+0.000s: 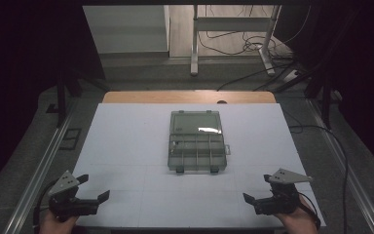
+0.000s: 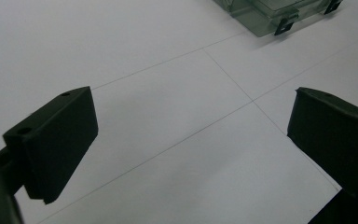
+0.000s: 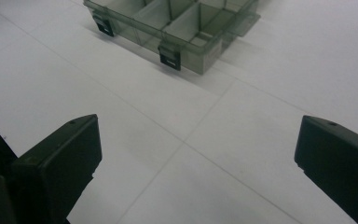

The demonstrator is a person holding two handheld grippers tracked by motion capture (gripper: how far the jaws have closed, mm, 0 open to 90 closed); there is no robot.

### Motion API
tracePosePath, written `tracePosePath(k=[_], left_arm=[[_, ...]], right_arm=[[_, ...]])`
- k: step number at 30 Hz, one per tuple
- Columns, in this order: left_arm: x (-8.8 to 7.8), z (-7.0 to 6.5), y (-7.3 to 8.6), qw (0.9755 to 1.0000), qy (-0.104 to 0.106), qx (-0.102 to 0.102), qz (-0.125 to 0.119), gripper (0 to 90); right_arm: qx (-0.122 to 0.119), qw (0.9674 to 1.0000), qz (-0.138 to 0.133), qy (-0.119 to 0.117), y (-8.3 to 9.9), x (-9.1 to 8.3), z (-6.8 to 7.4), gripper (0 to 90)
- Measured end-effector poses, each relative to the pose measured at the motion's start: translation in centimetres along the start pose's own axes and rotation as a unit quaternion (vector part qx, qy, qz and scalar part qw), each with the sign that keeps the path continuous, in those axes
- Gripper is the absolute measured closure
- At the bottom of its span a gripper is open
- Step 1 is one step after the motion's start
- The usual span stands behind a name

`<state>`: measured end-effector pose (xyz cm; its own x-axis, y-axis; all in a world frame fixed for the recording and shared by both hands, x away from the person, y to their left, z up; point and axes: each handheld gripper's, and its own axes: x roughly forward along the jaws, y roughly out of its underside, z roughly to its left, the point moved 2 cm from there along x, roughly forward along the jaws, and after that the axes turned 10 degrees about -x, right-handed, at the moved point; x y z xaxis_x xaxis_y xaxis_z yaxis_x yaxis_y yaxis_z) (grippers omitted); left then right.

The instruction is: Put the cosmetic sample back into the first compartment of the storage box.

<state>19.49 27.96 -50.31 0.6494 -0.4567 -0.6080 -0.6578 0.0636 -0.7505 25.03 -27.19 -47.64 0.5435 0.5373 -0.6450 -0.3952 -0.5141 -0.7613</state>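
A clear grey compartment box [image 1: 196, 142] lies open in the middle of the white table sheet [image 1: 126, 141], its lid folded back toward the far side. Its front latches appear in the right gripper view [image 3: 170, 58], and one corner appears in the left gripper view [image 2: 272, 14]. My left gripper [image 1: 93, 187] rests near the table's front left corner, open, with nothing between its jaws [image 2: 191, 140]. At the front right my right gripper [image 1: 257, 188] is open too and empty [image 3: 196, 154]. Both are well short of the box.
A wooden table edge [image 1: 190, 96] shows beyond the white sheet. Metal rails [image 1: 44, 161] run along both sides of the table. Behind it stand a white frame's legs [image 1: 194, 48] and loose cables [image 1: 272, 73] on the floor.
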Motion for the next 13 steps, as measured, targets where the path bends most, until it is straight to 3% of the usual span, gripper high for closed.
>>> tracePosePath(k=[8,13], left_arm=[[-0.01,-0.01,0.02,1.0000,0.000,0.001,0.000,2.2],[0.00,-0.04,-0.05,1.0000,0.001,0.002,-0.001,2.2]], right_arm=[[0.019,0.9997,-0.008,0.011,0.81,-0.59,-0.37,1.0],[0.020,0.9997,0.004,0.011,0.88,-0.36,-0.44,1.0]])
